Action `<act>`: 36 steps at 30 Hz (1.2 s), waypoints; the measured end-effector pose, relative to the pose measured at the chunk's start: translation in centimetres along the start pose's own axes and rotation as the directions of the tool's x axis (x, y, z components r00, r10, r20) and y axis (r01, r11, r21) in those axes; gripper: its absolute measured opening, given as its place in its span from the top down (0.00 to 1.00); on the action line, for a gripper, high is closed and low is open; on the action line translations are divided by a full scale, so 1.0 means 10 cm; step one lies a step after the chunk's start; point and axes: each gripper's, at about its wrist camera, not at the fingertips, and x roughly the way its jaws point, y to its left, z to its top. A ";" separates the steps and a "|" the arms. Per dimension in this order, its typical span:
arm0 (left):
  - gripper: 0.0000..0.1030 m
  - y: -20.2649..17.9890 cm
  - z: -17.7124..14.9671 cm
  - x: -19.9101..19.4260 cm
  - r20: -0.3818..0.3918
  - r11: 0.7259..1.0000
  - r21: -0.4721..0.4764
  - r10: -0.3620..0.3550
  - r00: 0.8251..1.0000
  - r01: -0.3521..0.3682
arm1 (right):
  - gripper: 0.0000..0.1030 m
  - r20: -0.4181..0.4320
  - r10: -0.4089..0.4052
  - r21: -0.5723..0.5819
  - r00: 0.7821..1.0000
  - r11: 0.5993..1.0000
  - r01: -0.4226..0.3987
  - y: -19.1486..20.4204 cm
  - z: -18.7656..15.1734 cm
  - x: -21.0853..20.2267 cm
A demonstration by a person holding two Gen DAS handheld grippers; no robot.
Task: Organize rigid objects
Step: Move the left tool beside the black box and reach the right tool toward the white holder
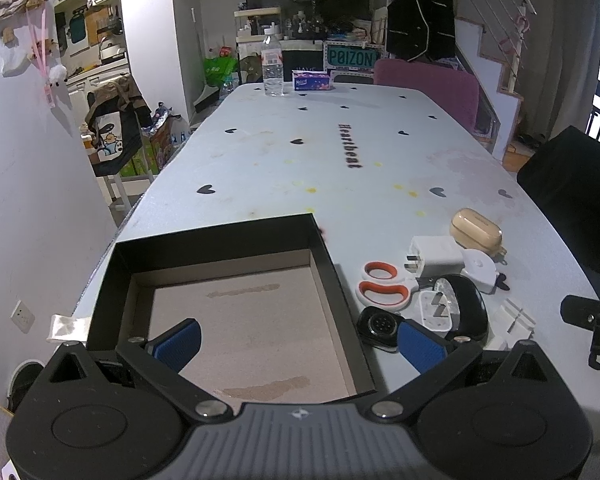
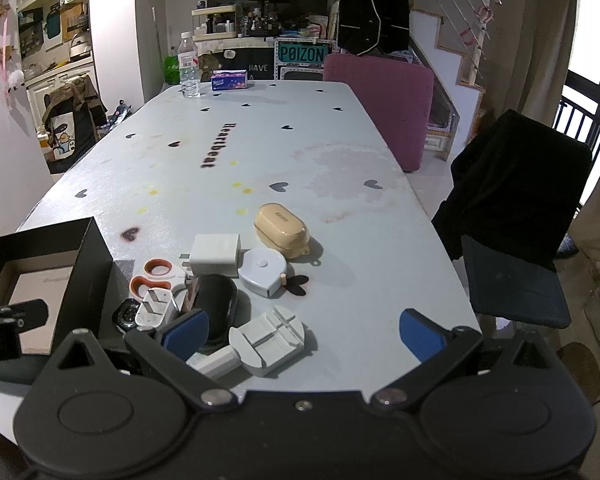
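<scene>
**Small items clustered beside an empty box**

A cluster of rigid objects lies on the pale bench [image 2: 300, 152] just right of an open black box [image 1: 324, 256] with a bare cardboard floor: orange-handled scissors [image 1: 382, 288], a white charger [image 1: 436, 256], a second white plug [image 2: 156, 306] leaning on a black smartwatch [image 2: 216, 304], a white round tape measure [image 2: 262, 272], a tan earbud case [image 2: 282, 230] and a white ridged tool [image 2: 270, 340] nearest the camera. The left claw [image 1: 300, 346] hangs over the box's near corner, fingers wide apart, gripping nothing. The right claw [image 2: 304, 334] hovers above the ridged tool, likewise spread and empty. Far off stand a water bottle [image 2: 189, 66] and tissue pack [image 2: 230, 80]
</scene>
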 end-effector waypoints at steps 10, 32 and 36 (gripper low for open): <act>0.00 0.37 0.10 -0.05 0.033 0.994 -0.078 0.077 0.996 -0.075 | 0.00 -0.014 -0.009 0.015 1.000 1.000 0.009 -0.01 0.00 0.07; 0.26 1.20 -0.02 0.29 -0.090 0.946 -0.236 0.207 0.974 -0.223 | 0.00 -0.078 0.017 0.037 0.997 0.999 -0.014 0.02 -0.05 0.33; 0.40 1.21 -0.10 0.37 -0.126 0.951 -0.215 0.198 0.972 -0.222 | 0.01 -0.093 0.022 0.032 0.995 0.999 -0.019 0.04 -0.08 0.40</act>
